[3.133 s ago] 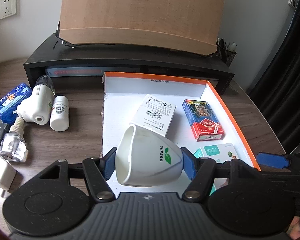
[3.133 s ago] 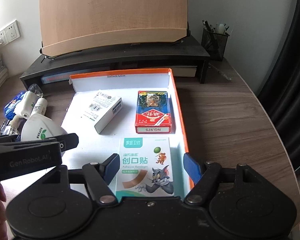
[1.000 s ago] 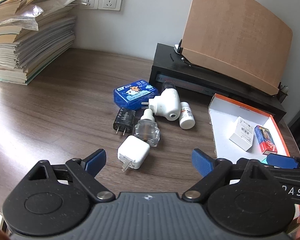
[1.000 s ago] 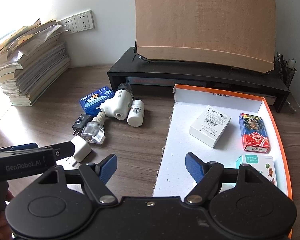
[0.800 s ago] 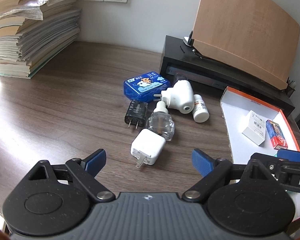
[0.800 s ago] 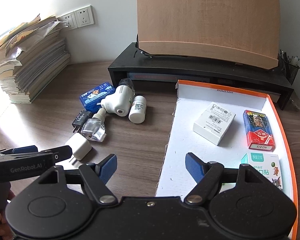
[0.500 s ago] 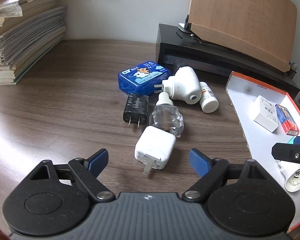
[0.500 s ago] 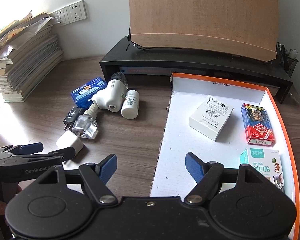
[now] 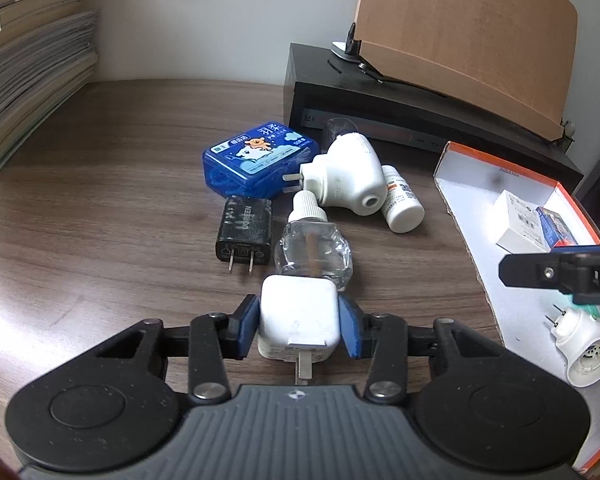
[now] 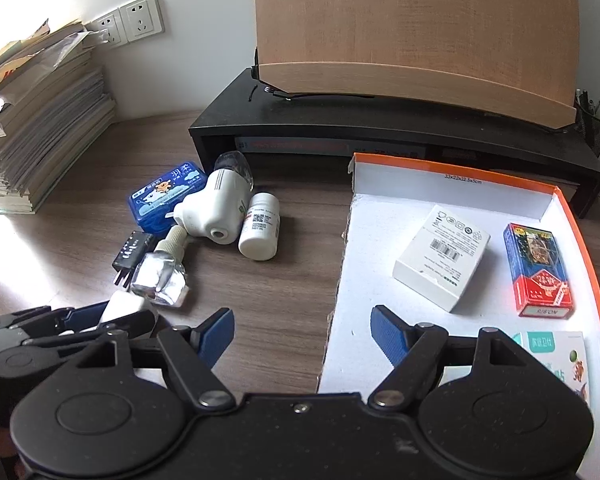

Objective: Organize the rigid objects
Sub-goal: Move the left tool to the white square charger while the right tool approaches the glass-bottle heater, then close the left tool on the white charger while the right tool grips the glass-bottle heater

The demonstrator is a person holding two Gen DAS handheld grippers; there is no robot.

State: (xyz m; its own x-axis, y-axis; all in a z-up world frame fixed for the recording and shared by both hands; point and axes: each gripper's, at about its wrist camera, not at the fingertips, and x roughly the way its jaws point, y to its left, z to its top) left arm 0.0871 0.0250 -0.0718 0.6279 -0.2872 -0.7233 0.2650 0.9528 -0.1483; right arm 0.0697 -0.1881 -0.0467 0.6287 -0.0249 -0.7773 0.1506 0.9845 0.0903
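My left gripper is low over the wooden table, its jaws closing on a white plug charger. Both blue pads touch the charger's sides, and its prongs point back at the camera. Just beyond lie a clear refill bottle, a black charger, a white plug-in vaporizer, a white pill bottle and a blue case. My right gripper hangs open and empty over the left edge of the orange-rimmed box. The charger also shows in the right wrist view.
The box holds a white carton, a red card pack, a plaster box and a second white vaporizer. A black monitor stand runs behind. A paper stack sits at the left, a pen holder far right.
My left gripper set a white vaporizer in the box, swung left, sank to the white charger and drew its jaws in around it. My right gripper drifted left along the box.
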